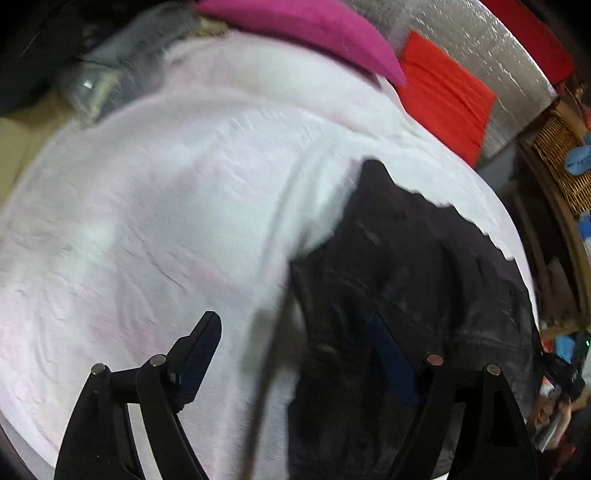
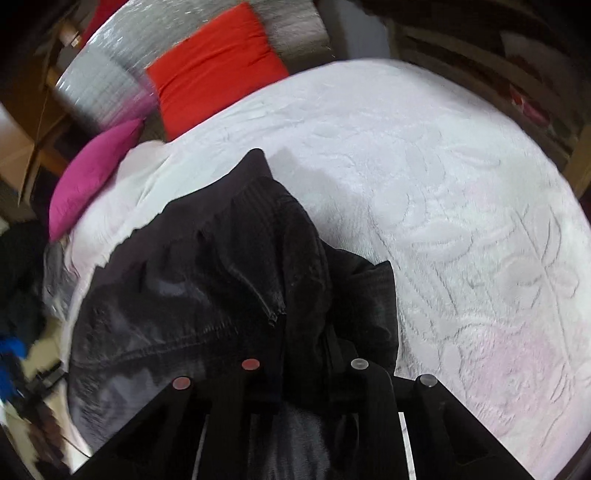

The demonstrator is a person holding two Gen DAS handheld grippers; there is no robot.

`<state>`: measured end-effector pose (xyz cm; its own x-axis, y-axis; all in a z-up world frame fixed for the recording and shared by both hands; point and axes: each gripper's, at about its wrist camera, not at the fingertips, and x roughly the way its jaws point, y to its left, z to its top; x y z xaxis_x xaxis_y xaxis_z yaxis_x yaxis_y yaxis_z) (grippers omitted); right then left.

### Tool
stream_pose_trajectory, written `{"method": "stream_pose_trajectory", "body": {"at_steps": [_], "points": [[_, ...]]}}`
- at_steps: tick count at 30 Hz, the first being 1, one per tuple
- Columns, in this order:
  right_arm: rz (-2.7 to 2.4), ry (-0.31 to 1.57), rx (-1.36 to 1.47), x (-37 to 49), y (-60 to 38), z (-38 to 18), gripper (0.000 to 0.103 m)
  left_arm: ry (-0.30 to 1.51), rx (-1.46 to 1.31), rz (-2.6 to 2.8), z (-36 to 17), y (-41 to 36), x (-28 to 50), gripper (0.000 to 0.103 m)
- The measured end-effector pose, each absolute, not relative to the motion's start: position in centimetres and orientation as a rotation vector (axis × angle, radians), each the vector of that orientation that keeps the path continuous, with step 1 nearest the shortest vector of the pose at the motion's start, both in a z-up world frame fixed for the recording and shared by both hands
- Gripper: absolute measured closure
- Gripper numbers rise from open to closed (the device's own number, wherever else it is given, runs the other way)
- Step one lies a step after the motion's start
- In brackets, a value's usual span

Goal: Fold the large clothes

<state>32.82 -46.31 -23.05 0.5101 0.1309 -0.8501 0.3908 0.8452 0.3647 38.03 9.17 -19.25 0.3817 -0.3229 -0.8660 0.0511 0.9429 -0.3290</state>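
Observation:
A large black garment with a zipper [image 2: 229,280] lies bunched on a white textured bedspread [image 2: 443,192]. My right gripper [image 2: 295,369] is shut on a fold of the black garment, which bunches between its fingers. In the left wrist view the same black garment [image 1: 406,280] lies at the right, on the bedspread [image 1: 166,206]. My left gripper [image 1: 295,339] is open above the garment's left edge, its left finger [image 1: 199,350] over the bedspread and its right finger [image 1: 391,354] over the black cloth. The view is blurred.
A magenta pillow [image 1: 314,29] and a red cushion [image 1: 443,92] lie at the head of the bed, before a silver padded panel [image 1: 509,66]. A wicker basket [image 1: 561,162] stands at the right. The pillow [image 2: 92,173] and cushion [image 2: 214,62] show in the right view.

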Motion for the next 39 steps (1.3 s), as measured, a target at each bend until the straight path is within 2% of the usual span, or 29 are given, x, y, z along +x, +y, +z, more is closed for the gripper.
{"method": "stream_pose_trajectory", "body": {"at_steps": [6, 7, 8, 9, 11, 14, 18, 21, 22, 23, 24, 25, 28, 34, 36, 37, 38, 39], "points": [[-0.174, 1.026, 0.601, 32.7, -46.7, -22.4, 0.083, 1.156, -0.161, -0.242, -20.1, 6.6, 38.1, 0.021], [-0.175, 1.03, 0.592, 33.5, -46.7, -22.5, 0.083, 1.145, -0.175, -0.257, -19.9, 6.6, 38.1, 0.036], [-0.176, 1.034, 0.586, 33.6, -46.6, -22.6, 0.081, 1.142, -0.201, -0.29, -19.8, 6.6, 38.1, 0.059], [-0.177, 1.038, 0.583, 33.6, -46.4, -22.5, 0.08, 1.146, -0.224, -0.314, -19.8, 6.8, 38.1, 0.068], [-0.183, 1.043, 0.566, 33.8, -46.1, -22.8, 0.075, 1.134, -0.229, -0.314, -19.8, 6.6, 38.1, 0.079], [-0.196, 1.043, 0.533, 34.0, -45.7, -23.1, 0.069, 1.1, -0.202, -0.276, -19.9, 6.3, 38.4, 0.086], [-0.205, 1.018, 0.584, 33.5, -46.0, -22.5, 0.069, 1.083, -0.113, -0.219, -19.9, 5.0, 38.3, 0.086], [-0.207, 0.94, 0.549, 32.1, -45.5, -20.4, 0.067, 1.056, -0.09, -0.189, -18.4, 4.7, 37.2, 0.081], [-0.199, 0.901, 0.527, 31.2, -45.2, -19.4, 0.051, 1.055, -0.093, -0.183, -18.1, 4.8, 36.9, 0.066], [-0.184, 0.869, 0.527, 30.4, -45.0, -18.8, 0.019, 1.055, -0.105, -0.185, -17.6, 5.2, 36.3, 0.046], [-0.17, 0.833, 0.535, 29.4, -44.9, -18.3, 0.012, 1.047, -0.12, -0.193, -17.2, 5.5, 35.8, 0.039], [-0.164, 0.803, 0.541, 28.6, -44.8, -18.0, 0.011, 1.03, -0.138, -0.2, -16.7, 6.0, 34.8, 0.033], [-0.154, 0.797, 0.557, 26.2, -44.9, -17.9, 0.011, 1.017, -0.15, -0.207, -16.1, 7.2, 33.4, 0.032], [-0.155, 0.889, 0.656, 24.2, -46.6, -20.5, 0.011, 1.111, -0.236, -0.235, -18.2, 9.0, 31.9, 0.033], [-0.124, 0.895, 0.692, 24.0, -46.7, -21.0, 0.011, 1.113, -0.239, -0.275, -18.4, 8.8, 31.4, 0.046], [-0.106, 0.906, 0.688, 24.2, -46.5, -21.2, 0.011, 1.116, -0.235, -0.294, -18.6, 8.6, 30.9, 0.058], [-0.103, 0.914, 0.665, 24.4, -46.1, -21.3, 0.012, 1.118, -0.233, -0.315, -18.7, 8.3, 30.7, 0.064], [-0.104, 0.918, 0.637, 24.5, -45.6, -21.4, 0.012, 1.11, -0.221, -0.316, -18.7, 8.1, 30.4, 0.064]]}}
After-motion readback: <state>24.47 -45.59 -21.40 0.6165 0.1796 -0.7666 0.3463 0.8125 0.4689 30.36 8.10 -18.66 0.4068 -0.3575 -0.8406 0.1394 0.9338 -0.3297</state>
